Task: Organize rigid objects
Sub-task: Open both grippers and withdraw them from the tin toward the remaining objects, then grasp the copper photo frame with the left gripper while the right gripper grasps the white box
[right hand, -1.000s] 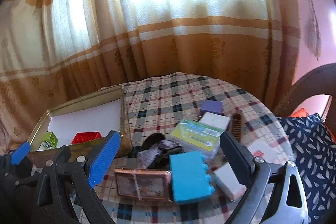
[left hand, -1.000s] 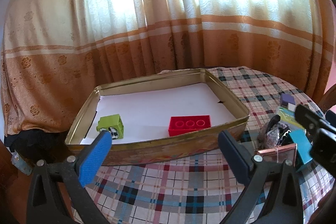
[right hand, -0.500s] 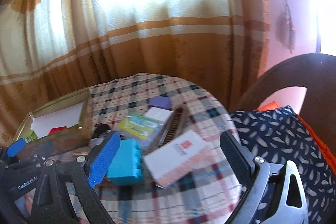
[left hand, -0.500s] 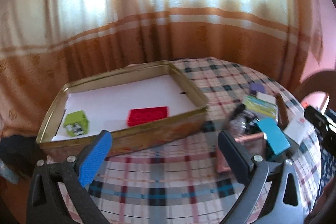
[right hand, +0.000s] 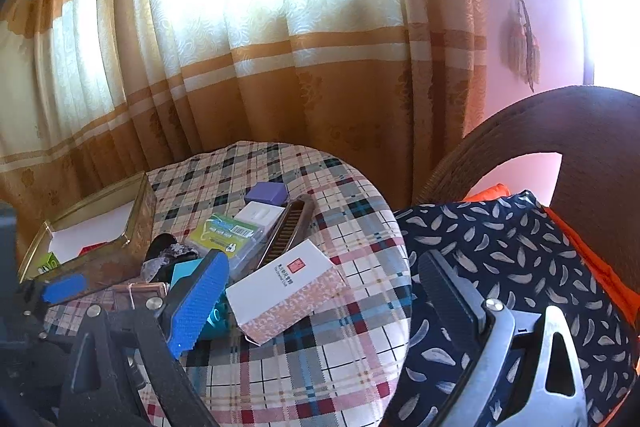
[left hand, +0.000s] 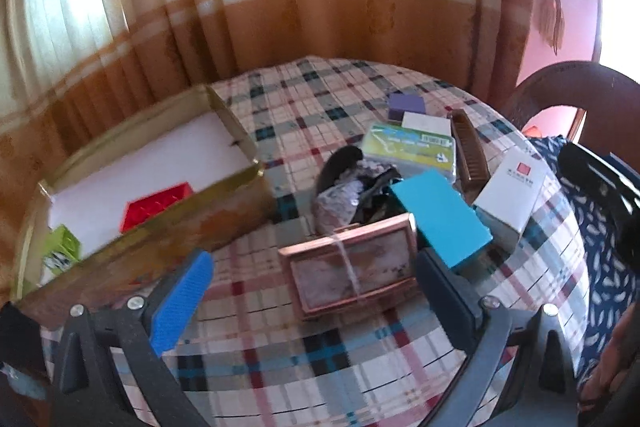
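Note:
A gold tin tray lined with white paper holds a red brick and a green block. To its right lies a pile: a copper picture frame, a teal brick, a white box with a red logo, a green-labelled case, a brown comb, a white box and a purple box. My left gripper hangs open just before the frame. My right gripper is open near the white logo box at the table's right edge.
A crumpled dark wrapper lies between tray and pile. The round table wears a plaid cloth. A wooden chair with a feather-print cushion stands close on the right. Curtains hang behind.
Both grippers have swung to the right. The left view went from facing the tray to facing the pile; the right view now reaches past the table edge to the chair.

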A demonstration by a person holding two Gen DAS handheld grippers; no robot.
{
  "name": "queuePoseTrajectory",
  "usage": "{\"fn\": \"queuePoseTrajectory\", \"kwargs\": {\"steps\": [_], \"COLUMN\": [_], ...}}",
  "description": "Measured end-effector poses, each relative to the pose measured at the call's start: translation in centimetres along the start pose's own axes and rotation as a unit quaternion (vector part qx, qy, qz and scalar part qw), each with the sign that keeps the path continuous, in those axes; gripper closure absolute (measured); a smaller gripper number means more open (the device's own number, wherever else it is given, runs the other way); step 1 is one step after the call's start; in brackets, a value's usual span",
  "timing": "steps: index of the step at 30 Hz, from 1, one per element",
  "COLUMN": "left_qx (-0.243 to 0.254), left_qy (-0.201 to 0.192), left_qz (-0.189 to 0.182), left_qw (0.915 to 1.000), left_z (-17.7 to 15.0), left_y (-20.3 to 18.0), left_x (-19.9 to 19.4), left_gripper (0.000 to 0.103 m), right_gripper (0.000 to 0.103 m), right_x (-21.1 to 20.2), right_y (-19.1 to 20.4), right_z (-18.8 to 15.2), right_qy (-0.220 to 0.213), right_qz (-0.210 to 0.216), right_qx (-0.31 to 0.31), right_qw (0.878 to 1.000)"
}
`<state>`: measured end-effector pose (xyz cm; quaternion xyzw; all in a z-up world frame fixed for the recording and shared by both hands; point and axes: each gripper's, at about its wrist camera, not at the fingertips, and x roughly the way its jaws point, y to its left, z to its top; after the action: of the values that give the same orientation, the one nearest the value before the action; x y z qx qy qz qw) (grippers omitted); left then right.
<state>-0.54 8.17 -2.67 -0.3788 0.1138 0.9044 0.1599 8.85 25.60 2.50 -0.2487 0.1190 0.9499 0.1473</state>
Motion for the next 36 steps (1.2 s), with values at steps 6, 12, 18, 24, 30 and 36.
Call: {"fn": "queuePoseTrajectory", "kwargs": {"steps": [6, 12, 18, 24, 30, 36], "left_qx": [-0.013, -0.053, -0.075, -0.11, -0.097, -0.098], "left_qy": [0.033, 0.073, 0.058, 0.018, -0.005, -0.001], "left_qz": [-0.015, -0.04, -0.056, -0.053, -0.033, -0.035], "left_qw": [0.9993, 0.9951, 0.9939, 0.9924, 0.9948, 0.9946], "left_z": [0.0, 0.1, -0.3, -1.1, -1.5, -1.3], "left_y": [-0.5, 0.2, 1.1, 2.8, 3.5, 3.6], "left_x": [1.4, 3.3, 2.4, 0.4, -1.5, -1.2], "left_gripper": [0.002, 0.019, 0.02, 0.02, 0.02, 0.02], "right_gripper": [0.005, 0.005, 0.006, 0.006, 0.006, 0.006], "right_x": [0.1, 0.4, 0.6, 1.7, 4.1, 5.9], "right_y": [-0.9, -1.4, -1.0, 0.2, 1.1, 1.1], "right_z": [-0.2, -0.3, -0.4, -0.3, -0.4, 0.2], "right_qy": [0.006, 0.014, 0.019, 0.047, 0.102, 0.14], "right_qz": [-0.001, -0.001, 0.006, 0.031, 0.057, 0.094], "right_qx": [0.005, 0.009, -0.005, -0.045, -0.111, -0.145], "right_qw": [1.0, 1.0, 1.0, 0.997, 0.987, 0.975]}}
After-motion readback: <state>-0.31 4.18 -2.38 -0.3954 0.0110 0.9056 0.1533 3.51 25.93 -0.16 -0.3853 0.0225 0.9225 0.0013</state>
